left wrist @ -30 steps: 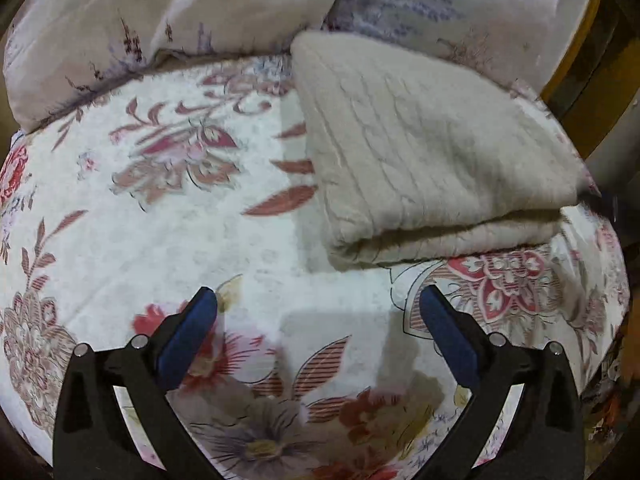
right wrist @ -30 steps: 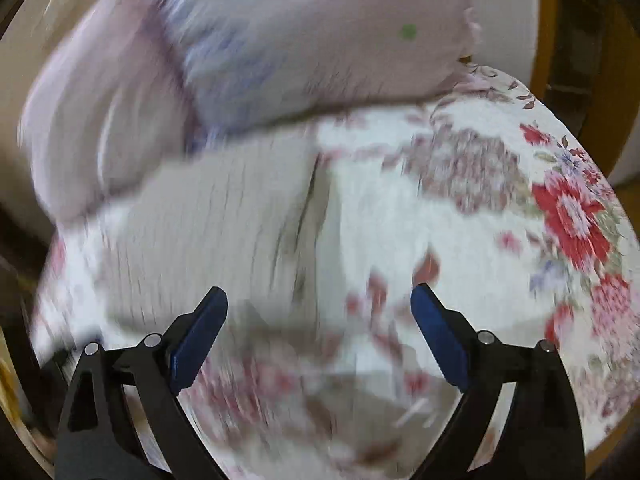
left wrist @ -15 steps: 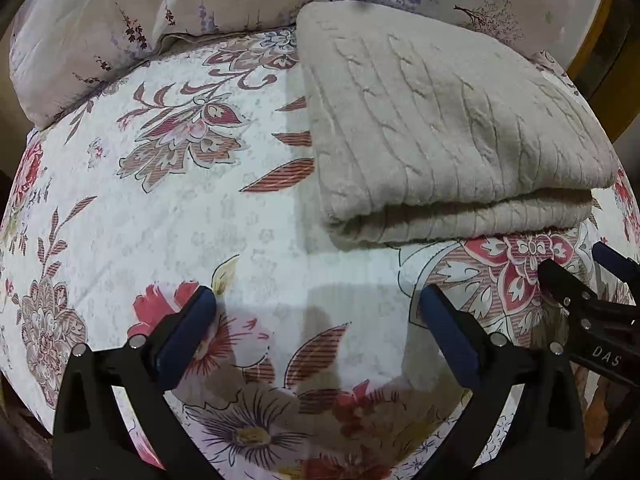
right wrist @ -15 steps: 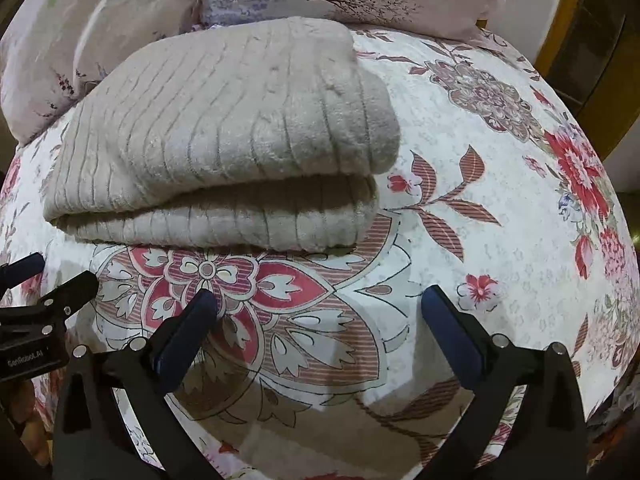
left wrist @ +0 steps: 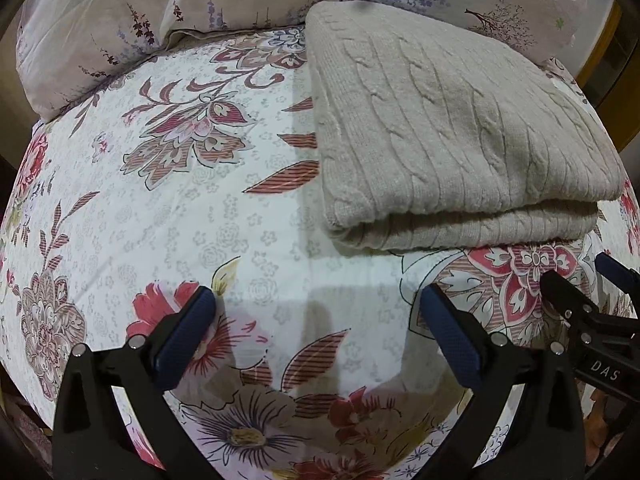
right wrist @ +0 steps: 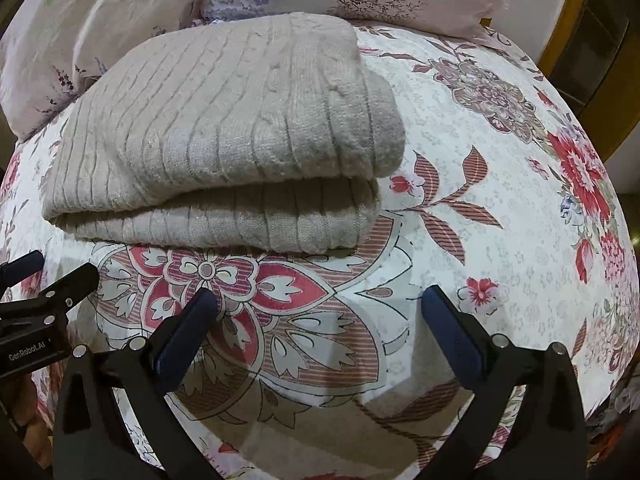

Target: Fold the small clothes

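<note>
Both spread hand-held grippers (left wrist: 316, 312) (right wrist: 320, 308) backed off; sweater (left wrist: 460, 136) (folded) on floral bedspread (left wrist: 168, 220).

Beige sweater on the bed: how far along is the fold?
Done: the beige cable-knit sweater lies folded in stacked layers on the floral bedsheet, its layered edge toward the cameras, pillows behind it. In hand: nothing. The left gripper and right gripper are both open, short of the sweater and touching no cloth. Left: no other unfolded garment is in view, so this fold looks finished.
</note>
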Action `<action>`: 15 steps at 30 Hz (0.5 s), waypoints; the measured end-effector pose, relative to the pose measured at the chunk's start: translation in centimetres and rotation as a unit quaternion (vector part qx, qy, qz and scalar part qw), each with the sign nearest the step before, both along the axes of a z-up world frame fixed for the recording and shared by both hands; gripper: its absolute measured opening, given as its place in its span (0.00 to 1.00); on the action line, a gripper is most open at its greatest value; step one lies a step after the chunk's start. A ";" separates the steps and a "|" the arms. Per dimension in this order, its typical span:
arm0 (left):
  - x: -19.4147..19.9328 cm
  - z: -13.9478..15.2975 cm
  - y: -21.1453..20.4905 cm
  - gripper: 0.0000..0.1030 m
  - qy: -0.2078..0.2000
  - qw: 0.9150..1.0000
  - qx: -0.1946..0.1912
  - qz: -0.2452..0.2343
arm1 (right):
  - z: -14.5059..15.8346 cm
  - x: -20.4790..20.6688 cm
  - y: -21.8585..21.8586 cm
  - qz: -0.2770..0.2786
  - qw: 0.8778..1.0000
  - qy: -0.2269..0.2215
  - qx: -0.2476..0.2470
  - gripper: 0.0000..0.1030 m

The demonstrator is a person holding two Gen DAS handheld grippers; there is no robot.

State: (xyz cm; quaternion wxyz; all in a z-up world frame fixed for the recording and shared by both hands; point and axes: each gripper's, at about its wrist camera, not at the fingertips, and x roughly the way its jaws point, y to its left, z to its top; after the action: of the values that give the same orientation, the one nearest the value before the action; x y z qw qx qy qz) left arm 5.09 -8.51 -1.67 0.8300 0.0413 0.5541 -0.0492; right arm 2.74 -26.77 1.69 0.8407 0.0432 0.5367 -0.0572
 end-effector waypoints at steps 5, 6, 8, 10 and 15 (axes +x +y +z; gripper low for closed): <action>-0.1 0.0 0.0 0.98 0.000 1.000 0.000 0.000 | -0.1 0.2 -0.1 -0.003 1.000 0.002 0.000 0.99; -0.1 0.0 0.0 0.98 0.000 1.000 0.000 0.000 | -0.2 0.2 -0.1 -0.004 1.000 0.003 0.000 0.99; -0.1 0.0 0.1 0.98 0.000 1.000 0.000 0.000 | -0.2 0.2 0.0 -0.005 1.000 0.004 0.000 0.99; -0.1 0.0 0.1 0.98 -0.001 1.000 0.000 0.000 | -0.2 0.3 0.0 -0.007 1.000 0.006 0.000 0.99; -0.1 0.0 0.1 0.98 -0.001 1.000 0.000 0.000 | -0.3 0.4 -0.1 -0.007 1.000 0.007 0.000 0.99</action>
State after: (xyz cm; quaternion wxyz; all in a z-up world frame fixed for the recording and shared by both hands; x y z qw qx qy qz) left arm 4.96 -8.43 -1.69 0.8304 0.0414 0.5535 -0.0494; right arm 3.11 -26.89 1.44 0.8363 0.0468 0.5426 -0.0632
